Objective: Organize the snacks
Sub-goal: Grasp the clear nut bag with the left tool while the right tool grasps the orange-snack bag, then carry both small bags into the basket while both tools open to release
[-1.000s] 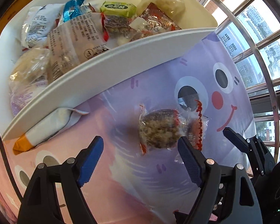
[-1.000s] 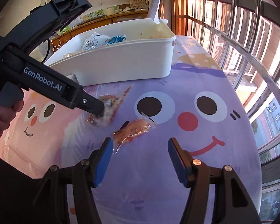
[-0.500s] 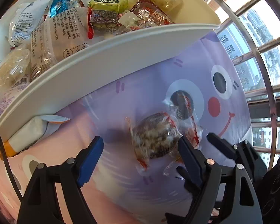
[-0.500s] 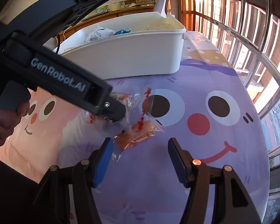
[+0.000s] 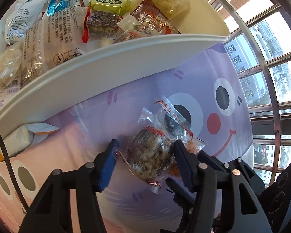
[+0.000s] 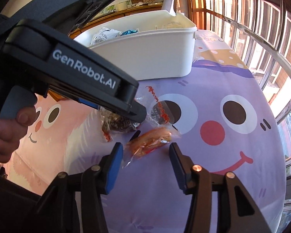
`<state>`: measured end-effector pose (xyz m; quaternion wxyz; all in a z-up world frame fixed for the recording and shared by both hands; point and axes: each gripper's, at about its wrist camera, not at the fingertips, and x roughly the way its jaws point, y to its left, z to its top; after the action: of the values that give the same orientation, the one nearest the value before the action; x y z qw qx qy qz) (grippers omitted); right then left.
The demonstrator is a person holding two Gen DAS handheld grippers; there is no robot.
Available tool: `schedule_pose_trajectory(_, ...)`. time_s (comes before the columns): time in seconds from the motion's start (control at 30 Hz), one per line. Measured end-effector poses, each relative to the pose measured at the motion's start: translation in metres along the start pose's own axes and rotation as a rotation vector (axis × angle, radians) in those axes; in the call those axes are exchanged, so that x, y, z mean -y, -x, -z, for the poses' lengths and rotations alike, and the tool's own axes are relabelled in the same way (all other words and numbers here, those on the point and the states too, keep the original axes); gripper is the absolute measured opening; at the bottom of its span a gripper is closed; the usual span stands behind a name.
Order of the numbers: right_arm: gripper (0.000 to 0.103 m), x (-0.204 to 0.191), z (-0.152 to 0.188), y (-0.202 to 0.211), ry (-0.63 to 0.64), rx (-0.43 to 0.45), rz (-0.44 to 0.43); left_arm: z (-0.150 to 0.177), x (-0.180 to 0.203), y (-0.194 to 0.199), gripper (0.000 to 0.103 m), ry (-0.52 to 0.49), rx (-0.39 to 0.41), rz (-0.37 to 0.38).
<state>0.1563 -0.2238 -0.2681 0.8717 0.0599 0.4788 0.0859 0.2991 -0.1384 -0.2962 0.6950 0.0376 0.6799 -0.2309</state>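
A dark seed cake in a clear wrapper (image 5: 151, 155) lies on the cartoon-face mat between the fingers of my left gripper (image 5: 145, 144). Its jaws are closing: the right pad touches the cake, and the left pad meets only the wrapper's crimped edge. An orange snack packet (image 6: 151, 139) lies just ahead of my right gripper (image 6: 145, 147). Those jaws are also closing, with the packet's tail between the tips and untouched. A clear packet with red print (image 6: 161, 110) rests on the mat's eye. The white basket (image 5: 126, 64) behind holds several snacks.
A white and orange packet (image 5: 19, 141) lies by the basket's left base. The left gripper's body (image 6: 77, 73) and a person's hand (image 6: 3, 132) fill the left of the right wrist view. Window bars (image 5: 261, 73) run along the mat's right side.
My left gripper has come down over the seed cake and its jaws have narrowed around it. The right gripper's jaws have narrowed either side of the orange packet.
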Motion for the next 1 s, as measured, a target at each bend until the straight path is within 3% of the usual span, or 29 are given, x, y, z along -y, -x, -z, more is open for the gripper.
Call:
schedule_pose_trajectory(0.17,0.032,0.006,-0.002,0.000,-0.036,-0.002,-0.040,0.002,0.005,0.000,0.049,0.011,0.014,0.021)
schedule_pose_trajectory(0.5,0.020,0.010,0.001,0.003,-0.086,-0.018,-0.074,0.007,0.001,0.007,0.046,0.024,0.026,-0.006)
schedule_pose_trajectory(0.57,0.013,0.009,0.001,0.006,-0.089,-0.017,-0.078,0.009,-0.001,0.011,0.046,0.016,0.037,-0.012)
schedule_pose_trajectory(1.0,0.011,0.003,-0.001,0.019,-0.096,-0.043,-0.020,0.029,-0.005,0.060,0.046,-0.070,0.132,-0.051)
